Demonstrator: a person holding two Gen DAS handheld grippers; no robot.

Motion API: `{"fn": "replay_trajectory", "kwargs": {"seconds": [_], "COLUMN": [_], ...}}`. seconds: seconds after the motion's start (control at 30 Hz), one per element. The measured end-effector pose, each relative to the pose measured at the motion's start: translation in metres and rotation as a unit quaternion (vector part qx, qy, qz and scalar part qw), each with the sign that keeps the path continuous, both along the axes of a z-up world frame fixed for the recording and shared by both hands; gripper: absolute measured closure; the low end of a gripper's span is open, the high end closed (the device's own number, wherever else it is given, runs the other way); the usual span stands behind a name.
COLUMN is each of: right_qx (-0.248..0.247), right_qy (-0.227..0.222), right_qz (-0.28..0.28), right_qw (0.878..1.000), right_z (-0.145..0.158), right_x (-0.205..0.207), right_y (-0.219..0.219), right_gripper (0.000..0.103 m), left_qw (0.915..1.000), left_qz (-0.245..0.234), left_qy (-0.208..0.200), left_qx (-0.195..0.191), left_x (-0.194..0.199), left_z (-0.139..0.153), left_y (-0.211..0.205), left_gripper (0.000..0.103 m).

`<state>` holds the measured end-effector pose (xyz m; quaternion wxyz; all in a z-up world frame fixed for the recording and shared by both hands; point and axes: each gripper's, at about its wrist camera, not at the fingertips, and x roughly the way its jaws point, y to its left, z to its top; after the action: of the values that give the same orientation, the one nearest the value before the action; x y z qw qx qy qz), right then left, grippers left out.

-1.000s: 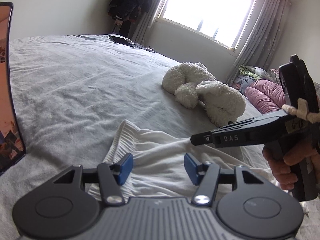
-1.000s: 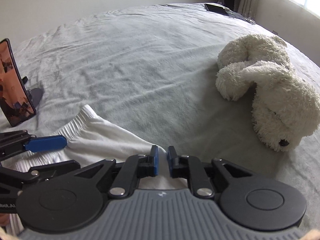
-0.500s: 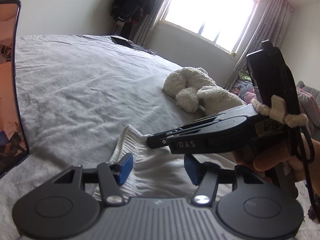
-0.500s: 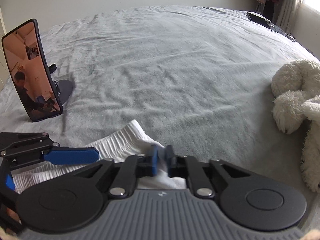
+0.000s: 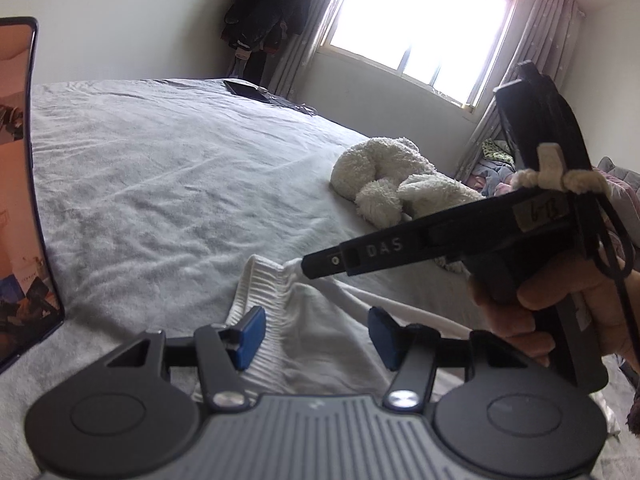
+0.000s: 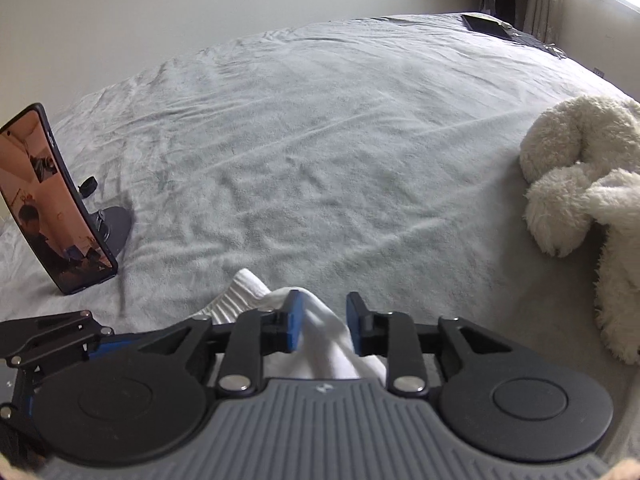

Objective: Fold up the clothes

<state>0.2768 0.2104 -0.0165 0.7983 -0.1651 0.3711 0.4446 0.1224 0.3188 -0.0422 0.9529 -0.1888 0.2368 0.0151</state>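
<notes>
A white garment [image 5: 320,312] with a ribbed waistband is lying bunched on the near edge of a grey bed [image 5: 180,184]. A white plush toy [image 5: 400,184] is resting on the bed's right side, a phone on a stand [image 6: 52,208] is standing at the left, and a dark flat device [image 5: 248,90] is lying at the far edge below a bright window [image 5: 416,36] with curtains. The left tongs [image 5: 316,334] are standing apart over the waistband, pads clear of the cloth. The right tongs [image 6: 324,322], gripped by a hand [image 5: 560,312], are opening, a raised fold of the garment between their pads.
</notes>
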Motion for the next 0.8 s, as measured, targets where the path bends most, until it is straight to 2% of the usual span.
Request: {"fn": "replay_trajectory", "kwargs": {"seconds": [0.23,0.47,0.63,0.8], "right_qx": [-0.048,-0.080,-0.088,-0.102], "right_qy": [-0.023,-0.016,-0.004,-0.004], "right_qz": [-0.062,-0.131,-0.152,-0.131], "right_qw": [0.997,0.988,0.984,0.986], "right_z": [0.016,0.015,0.004,0.000], "right_x": [0.007,0.010,0.011,0.005], "right_y": [-0.080,-0.159,-0.178,-0.176], "right_gripper": [0.068,0.068,0.068,0.068], "left_qw": [0.9997,0.9983,0.9968,0.9959], "left_qz": [-0.016,-0.054,-0.073,-0.078], "left_qy": [-0.016,-0.010,-0.003,0.009], "left_qx": [0.000,0.018,0.034,0.047], "left_x": [-0.003,-0.002,0.001,0.003], "left_z": [0.008,0.006,0.003,-0.002], "left_y": [-0.011,-0.037,-0.054,-0.058], "left_gripper": [0.045,0.045,0.045,0.045]}}
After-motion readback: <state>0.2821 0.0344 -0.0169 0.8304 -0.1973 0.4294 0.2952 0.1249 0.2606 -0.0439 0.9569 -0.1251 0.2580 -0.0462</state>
